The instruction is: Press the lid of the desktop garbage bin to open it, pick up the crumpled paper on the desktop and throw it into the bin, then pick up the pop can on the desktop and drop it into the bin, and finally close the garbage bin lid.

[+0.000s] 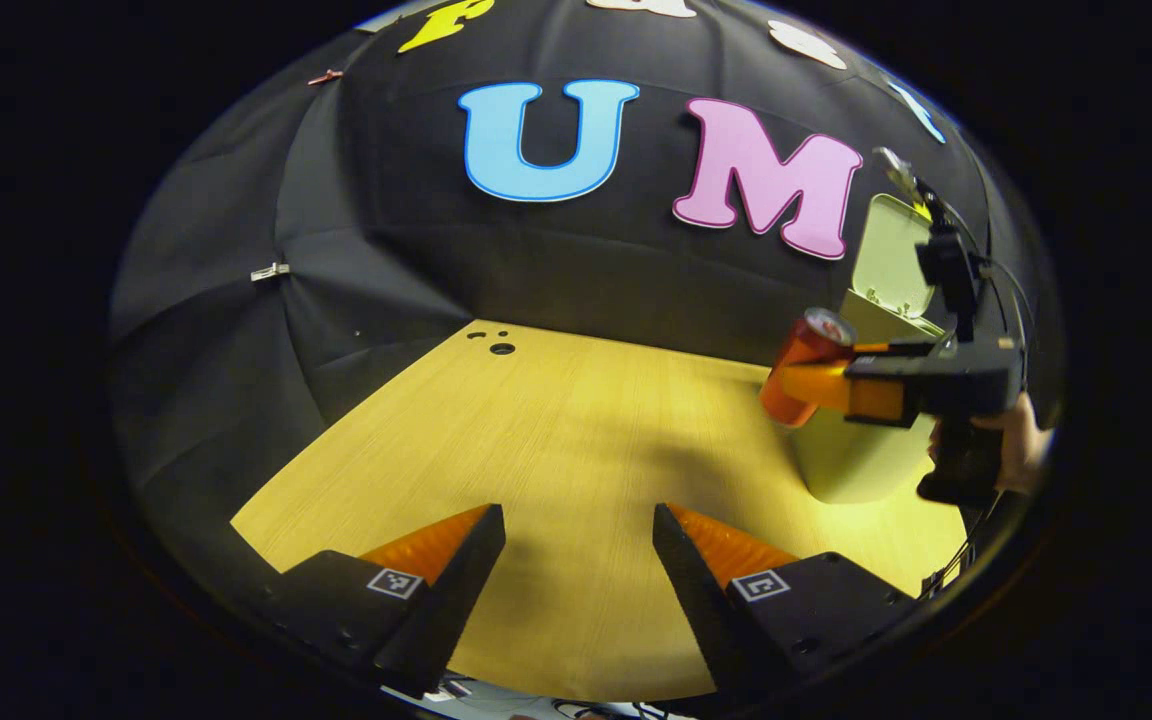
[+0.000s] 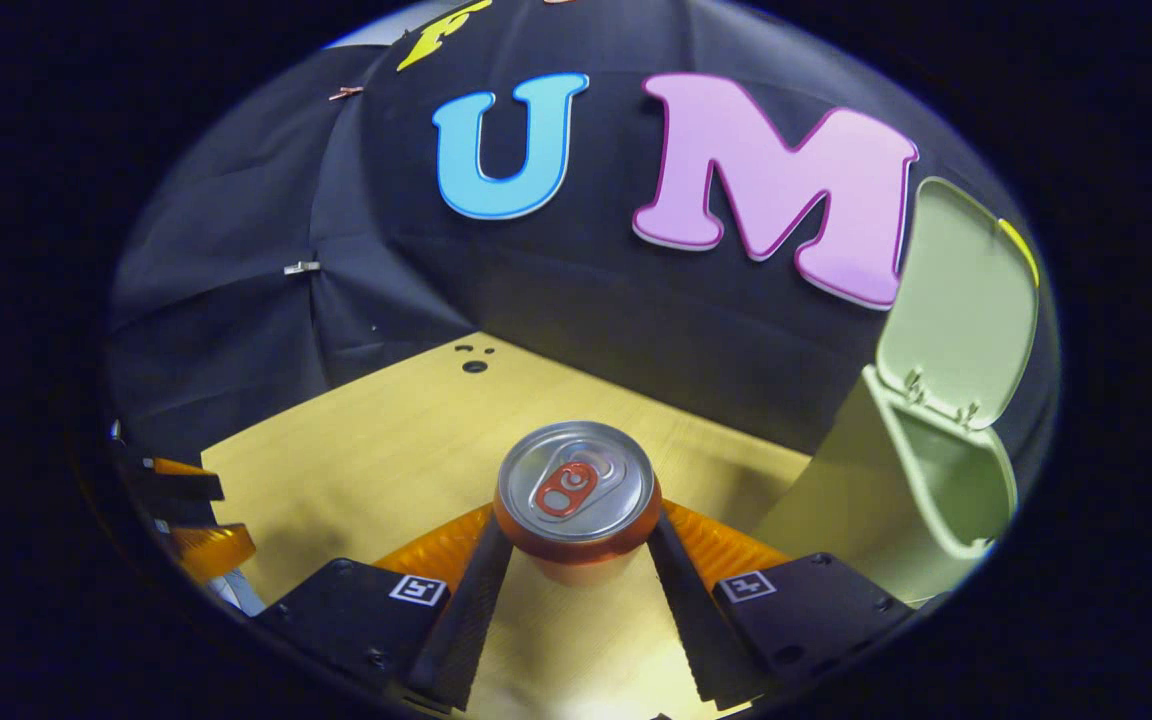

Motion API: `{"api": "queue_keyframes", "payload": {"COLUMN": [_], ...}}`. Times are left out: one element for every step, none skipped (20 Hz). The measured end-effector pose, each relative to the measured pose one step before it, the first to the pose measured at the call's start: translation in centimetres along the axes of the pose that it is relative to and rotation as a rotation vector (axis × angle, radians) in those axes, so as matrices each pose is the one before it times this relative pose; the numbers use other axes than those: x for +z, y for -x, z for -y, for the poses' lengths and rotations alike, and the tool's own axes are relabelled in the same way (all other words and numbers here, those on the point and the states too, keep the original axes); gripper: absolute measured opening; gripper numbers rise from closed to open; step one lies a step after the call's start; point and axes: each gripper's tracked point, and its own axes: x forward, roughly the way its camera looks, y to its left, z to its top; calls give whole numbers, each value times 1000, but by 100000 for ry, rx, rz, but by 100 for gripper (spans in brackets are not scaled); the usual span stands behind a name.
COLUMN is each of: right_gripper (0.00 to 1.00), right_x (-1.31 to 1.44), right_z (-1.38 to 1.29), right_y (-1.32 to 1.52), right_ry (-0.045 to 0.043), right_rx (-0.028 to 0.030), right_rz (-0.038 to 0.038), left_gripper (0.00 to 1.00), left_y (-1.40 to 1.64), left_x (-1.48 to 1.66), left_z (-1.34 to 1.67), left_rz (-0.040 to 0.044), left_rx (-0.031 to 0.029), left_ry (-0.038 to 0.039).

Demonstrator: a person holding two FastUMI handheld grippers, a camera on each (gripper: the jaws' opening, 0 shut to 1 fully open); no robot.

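Both tools were in view above a pale wood-grain table (image 1: pixel 576 440). In the right gripper view, the right tool (image 2: pixel 576 560) had its two fingers pressed against opposite sides of the pop can (image 2: pixel 577 497), which stood upright between them, its silver top and red pull tab facing the camera. In the left gripper view that same tool appeared at the right edge, held by a hand (image 1: pixel 1021 440), carrying the can tilted and lifted off the table, just in front of the garbage bin (image 1: pixel 861 460). The left tool (image 1: pixel 579 545) hung low over the table with its fingers spread wide apart and nothing between them; bare wood showed in the gap.

The bin, pale green, stood on the table at its far right side, close to the black cloth wall. Its lid (image 2: pixel 961 300) was swung up and back on its hinges, leaving the mouth open; the inside was too shadowed to tell what lay there. In the right gripper view the can sat left of the bin and apart from it.

The table top was smooth, lit warmly, with a few small dark holes (image 1: pixel 501 347) near its far left corner. Black cloth closed the booth behind and to the left, pinned with small clips (image 1: pixel 270 271).
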Motion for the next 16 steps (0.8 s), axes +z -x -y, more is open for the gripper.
{"api": "queue_keyframes", "payload": {"right_gripper": [83, 83, 83, 83, 83, 83, 83, 83, 83, 83, 82, 83, 83, 82, 83, 83], "right_x": [1348, 1491, 1248, 1301, 1204, 760, 981, 844, 704, 661, 705, 734, 548, 447, 284, 209], "right_z": [254, 271, 414, 489, 494, 383, 667, 867, 894, 1179, 1219, 1192, 1183, 1041, 863, 1168], "right_y": [934, 1109, 693, 782, 836, 656, 838, 606, 505, 505, 375, 498, 343, 447, 238, -21], "right_ry": [-264, -147, -348, -512, -921, -781, -1027, -1104, -542, 195, 765, 681, -160, -1179, -1154, -362], "right_rx": [-915, -1258, -974, -1285, -964, -652, -1498, -1960, -2232, -2759, -2619, -2469, -2078, -1419, -1228, -1325], "right_rz": [2086, 2129, 2181, 1856, 1378, 842, 1168, 1145, 1059, 1397, 1592, 1353, 900, 790, 809, 701], "left_gripper": [96, 96, 96, 96, 96, 96, 96, 96, 96, 96, 96, 96, 96, 96, 96, 96], "left_y": [368, 333, 123, 246, 240, 268, 199, 237, 38, 153, 187, 85, 42, 0, -134, -17], "left_x": [83, 192, 93, 45, 2, 244, 145, 67, 13, 85, 106, 183, 96, 125, 8, 154], "left_z": [32, 284, 323, 118, 23, 145, 164, 105, -65, 86, 23, 8, 179, 140, -9, -51], "left_rz": [858, 1036, 513, 180, 623, 999, 878, 494, 483, 306, 309, 296, 192, -61, -86, 396], "left_rx": [-576, -1476, -1262, -770, -672, -810, -856, -740, -416, -334, -168, -293, -376, -274, 239, 1098], "left_ry": [-243, 744, 917, 589, 248, 29, -198, -775, -1021, -876, -275, 299, 569, 229, -259, -733]}}
